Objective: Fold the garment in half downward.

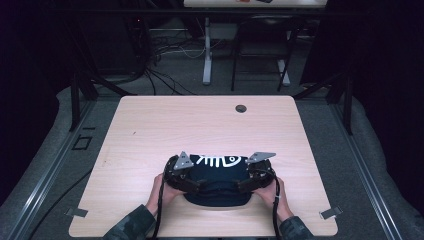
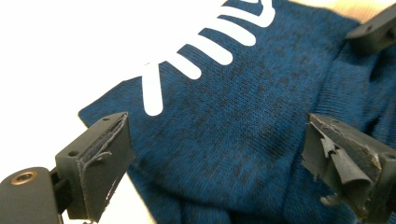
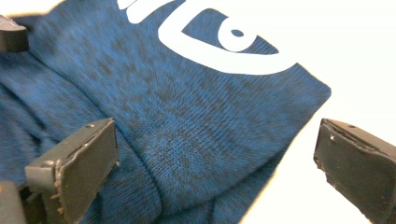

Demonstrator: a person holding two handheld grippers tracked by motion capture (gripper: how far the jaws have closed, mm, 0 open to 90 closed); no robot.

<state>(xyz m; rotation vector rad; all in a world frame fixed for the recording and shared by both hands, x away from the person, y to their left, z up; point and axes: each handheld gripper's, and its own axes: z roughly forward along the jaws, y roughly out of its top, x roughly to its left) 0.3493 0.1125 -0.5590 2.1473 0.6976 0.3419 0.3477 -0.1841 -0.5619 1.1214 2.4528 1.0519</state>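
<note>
Here, one blue knit hat (image 1: 216, 176), one table (image 1: 150, 125), two grippers.

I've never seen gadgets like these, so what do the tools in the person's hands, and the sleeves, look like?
Each hand holds a bulky black tool: the left gripper and right gripper each carry a grey three-cornered plate on top and trail a black cable toward the person. Close up, each has two blocky black jaws with worn, frayed pads. The sleeves are a dark, mottled green fabric.
</note>
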